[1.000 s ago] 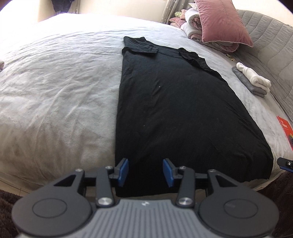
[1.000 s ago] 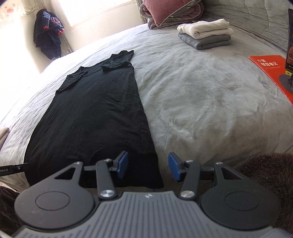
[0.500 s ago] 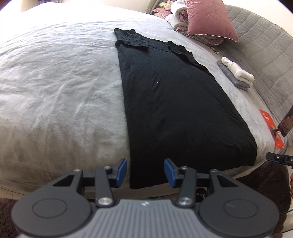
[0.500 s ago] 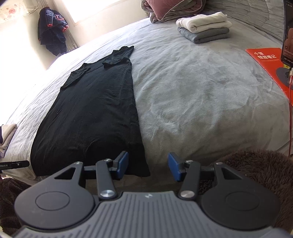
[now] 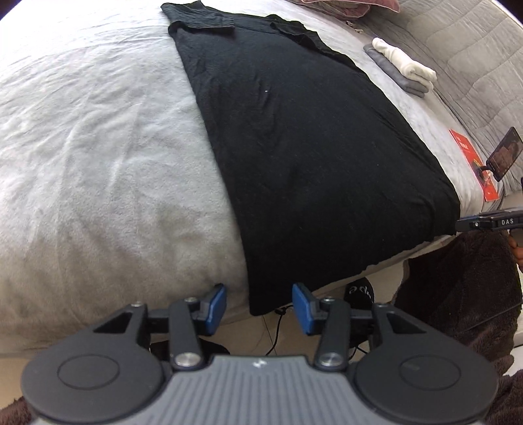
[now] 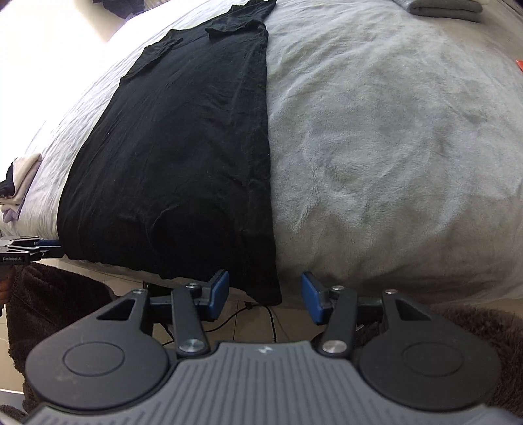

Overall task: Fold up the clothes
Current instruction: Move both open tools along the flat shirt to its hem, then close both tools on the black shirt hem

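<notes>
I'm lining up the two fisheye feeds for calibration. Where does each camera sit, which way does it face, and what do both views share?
Left wrist: on the left gripper, at the bed's foot, facing the black dress's hem corner; own blue fingers open, a dark fuzzy sleeve.
Right wrist: on the right gripper, facing the hem's other corner; fingers open, fuzzy sleeve.
Shared: dress, bed, folded grey-and-white stack, and each sees the other gripper's tip.

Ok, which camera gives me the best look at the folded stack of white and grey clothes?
The left wrist view: the folded stack shows whole on the grey blanket, white piece atop grey, beyond the black dress. The right wrist view catches only its grey bottom edge, cropped at the frame top.
</notes>
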A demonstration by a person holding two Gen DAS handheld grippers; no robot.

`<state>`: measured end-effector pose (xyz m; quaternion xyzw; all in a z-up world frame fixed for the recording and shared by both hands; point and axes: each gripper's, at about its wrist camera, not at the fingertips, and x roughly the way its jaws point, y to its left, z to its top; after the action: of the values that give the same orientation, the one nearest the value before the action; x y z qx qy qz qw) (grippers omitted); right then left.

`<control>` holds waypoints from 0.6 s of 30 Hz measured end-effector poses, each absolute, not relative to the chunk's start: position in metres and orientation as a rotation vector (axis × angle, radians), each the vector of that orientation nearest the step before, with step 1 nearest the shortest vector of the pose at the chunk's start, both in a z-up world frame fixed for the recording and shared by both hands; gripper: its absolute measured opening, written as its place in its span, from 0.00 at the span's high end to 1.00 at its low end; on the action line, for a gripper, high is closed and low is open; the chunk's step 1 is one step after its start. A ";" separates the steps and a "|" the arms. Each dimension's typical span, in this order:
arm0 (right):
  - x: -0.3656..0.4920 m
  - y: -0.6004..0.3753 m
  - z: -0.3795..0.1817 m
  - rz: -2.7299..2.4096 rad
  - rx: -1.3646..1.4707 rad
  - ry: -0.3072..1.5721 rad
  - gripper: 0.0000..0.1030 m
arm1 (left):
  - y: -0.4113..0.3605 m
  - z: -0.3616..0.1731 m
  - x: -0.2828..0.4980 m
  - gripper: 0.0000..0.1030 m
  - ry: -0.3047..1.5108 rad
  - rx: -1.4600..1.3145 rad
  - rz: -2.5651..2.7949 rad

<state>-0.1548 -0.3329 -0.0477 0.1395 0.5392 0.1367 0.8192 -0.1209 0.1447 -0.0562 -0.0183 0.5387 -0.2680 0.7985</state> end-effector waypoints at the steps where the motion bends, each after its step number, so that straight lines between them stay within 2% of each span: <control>1: -0.152 -0.332 -0.049 0.299 0.288 1.166 0.49 | 0.145 -0.056 -0.120 0.56 1.160 -0.028 -0.595; 12: -0.133 -0.336 -0.058 0.370 0.299 1.283 0.49 | 0.137 -0.076 -0.103 0.59 1.266 -0.057 -0.742; 15: -0.128 -0.334 -0.063 0.395 0.309 1.303 0.49 | 0.132 -0.081 -0.099 0.63 1.295 -0.061 -0.751; 18: -0.123 -0.331 -0.067 0.420 0.319 1.323 0.57 | 0.128 -0.084 -0.099 0.74 1.297 -0.076 -0.757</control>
<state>-0.1233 -0.3315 -0.0674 0.1466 0.6070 0.1927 0.7570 -0.0987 0.1284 -0.0841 -0.0343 0.5892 -0.3437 0.7304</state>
